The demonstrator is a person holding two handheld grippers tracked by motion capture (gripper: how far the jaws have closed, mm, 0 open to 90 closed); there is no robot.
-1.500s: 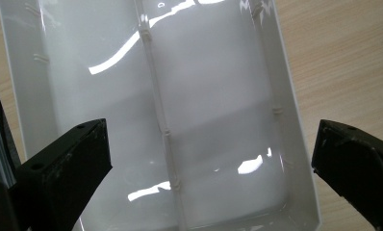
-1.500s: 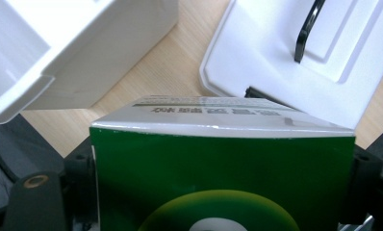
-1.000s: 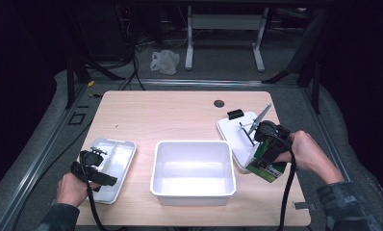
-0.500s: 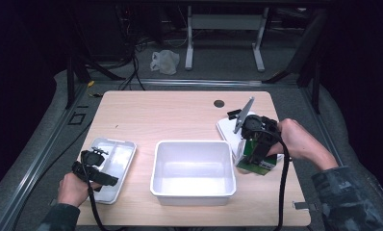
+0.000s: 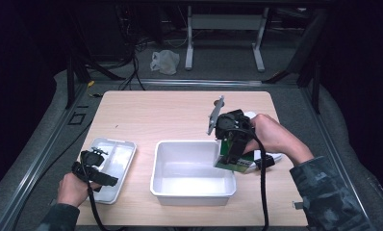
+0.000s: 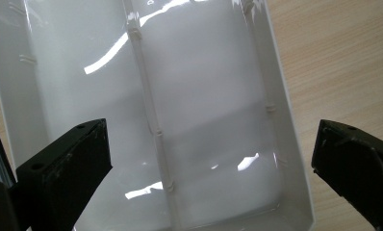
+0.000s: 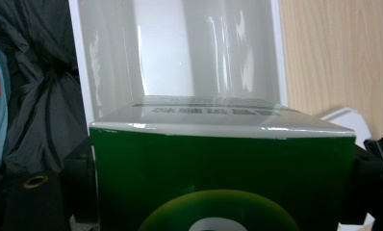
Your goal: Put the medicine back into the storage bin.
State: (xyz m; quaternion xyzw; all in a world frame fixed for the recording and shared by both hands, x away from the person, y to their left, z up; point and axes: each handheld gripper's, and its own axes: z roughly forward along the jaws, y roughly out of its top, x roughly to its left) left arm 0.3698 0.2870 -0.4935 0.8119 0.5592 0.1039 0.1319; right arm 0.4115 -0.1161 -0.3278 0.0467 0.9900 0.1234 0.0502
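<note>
wooden table (image 5: 146, 115), right tongs (image 5: 231, 156) gripping green box (image 7: 223, 178)

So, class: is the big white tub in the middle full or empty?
Empty: the white tub shows only bare floor; the green box hangs at its right rim in the right gripper.

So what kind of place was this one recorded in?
Probably a lab or workshop recording bay, not a home: a light wooden table in a dark room, black cables trailing across grey floor, a white metal stand's legs behind, and a crumpled plastic bag.
</note>
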